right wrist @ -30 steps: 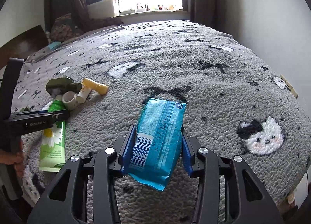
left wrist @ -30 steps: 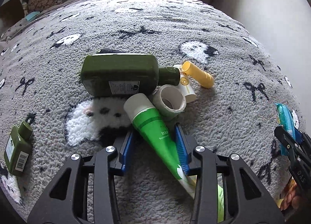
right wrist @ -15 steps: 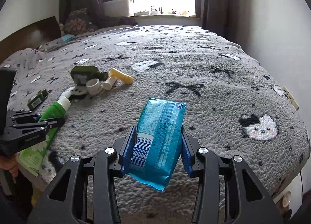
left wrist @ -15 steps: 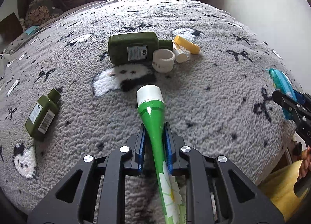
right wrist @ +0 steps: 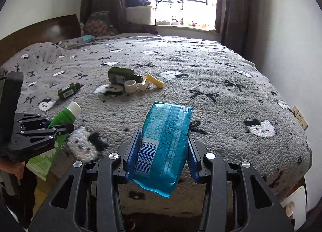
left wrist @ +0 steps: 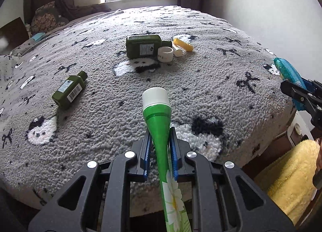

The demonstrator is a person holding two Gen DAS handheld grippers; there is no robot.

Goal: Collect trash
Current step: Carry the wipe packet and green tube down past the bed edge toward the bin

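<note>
I have the bed (right wrist: 221, 95) filling both views under its grey fleece blanket (left wrist: 201, 54) with the cat and bow print. On it, near the middle, lies a large dark green bottle (left wrist: 143, 46), with a white tape roll (left wrist: 165, 54), a white tube (left wrist: 177, 50) and a yellow tube (left wrist: 183, 44) just beside its neck; a small green bottle (left wrist: 69, 90) lies well apart to the left. My right claw (right wrist: 163, 151) grips a blue packet (right wrist: 167, 139) lifted off the blanket. My left claw (left wrist: 160, 151) is clamped tight on a green tube (left wrist: 159, 123), white cap forward, above the bed's near edge.
</note>
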